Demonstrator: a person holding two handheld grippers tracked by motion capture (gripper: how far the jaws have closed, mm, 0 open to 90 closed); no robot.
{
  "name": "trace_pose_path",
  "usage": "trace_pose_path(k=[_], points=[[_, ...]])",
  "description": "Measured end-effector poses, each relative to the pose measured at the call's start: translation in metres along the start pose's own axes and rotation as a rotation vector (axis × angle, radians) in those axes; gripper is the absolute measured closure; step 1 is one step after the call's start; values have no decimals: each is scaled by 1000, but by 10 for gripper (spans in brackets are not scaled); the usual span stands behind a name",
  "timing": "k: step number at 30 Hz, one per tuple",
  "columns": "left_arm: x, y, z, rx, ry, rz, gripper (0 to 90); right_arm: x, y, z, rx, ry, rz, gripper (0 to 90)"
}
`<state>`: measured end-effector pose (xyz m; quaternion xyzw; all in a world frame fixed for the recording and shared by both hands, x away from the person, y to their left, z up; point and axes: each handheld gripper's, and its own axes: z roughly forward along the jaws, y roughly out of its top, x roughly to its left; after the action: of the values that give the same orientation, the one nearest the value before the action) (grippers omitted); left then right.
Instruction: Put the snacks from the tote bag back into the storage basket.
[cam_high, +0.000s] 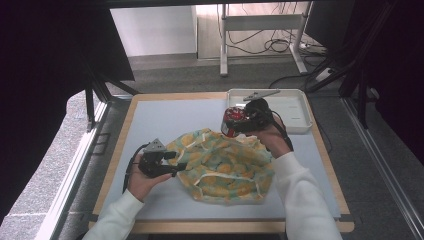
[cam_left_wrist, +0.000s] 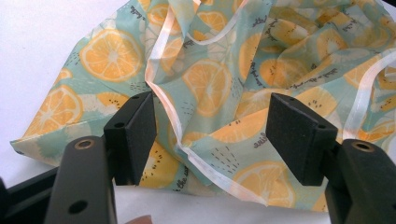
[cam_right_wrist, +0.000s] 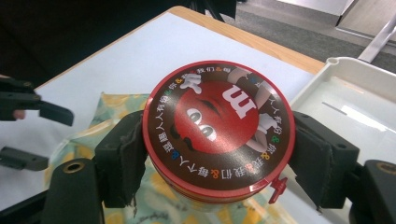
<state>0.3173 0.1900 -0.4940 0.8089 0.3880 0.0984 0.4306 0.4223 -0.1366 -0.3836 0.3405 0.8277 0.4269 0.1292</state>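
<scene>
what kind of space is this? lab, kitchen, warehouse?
Most likely a lab or office recording station, not a kitchen. A small table with a pale mat stands on grey carpet, a desk frame with loose cables stands behind it, and both hands work handheld grippers: left gripper, right gripper.

The bag is thin, slightly sheer cloth with a soft sheen, printed with orange slices and edged in smooth pale ribbon. The can has a glossy printed lid with a red plastic rim and tab. The right gripper has matt black pads, the left one frayed and rough at its edge. The left gripper shows matt black plastic. The tray is smooth white plastic. The table carries a matt pale sheet with a wooden edge.
</scene>
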Motion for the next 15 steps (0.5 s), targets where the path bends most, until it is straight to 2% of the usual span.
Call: trace_pose_path(k=[10, 15], points=[[0, 0, 1, 2, -4, -5, 341, -23, 8, 14, 16, -37, 18, 260], [0, 0, 1, 4, -4, -5, 341, -36, 12, 21, 20, -71, 33, 260]])
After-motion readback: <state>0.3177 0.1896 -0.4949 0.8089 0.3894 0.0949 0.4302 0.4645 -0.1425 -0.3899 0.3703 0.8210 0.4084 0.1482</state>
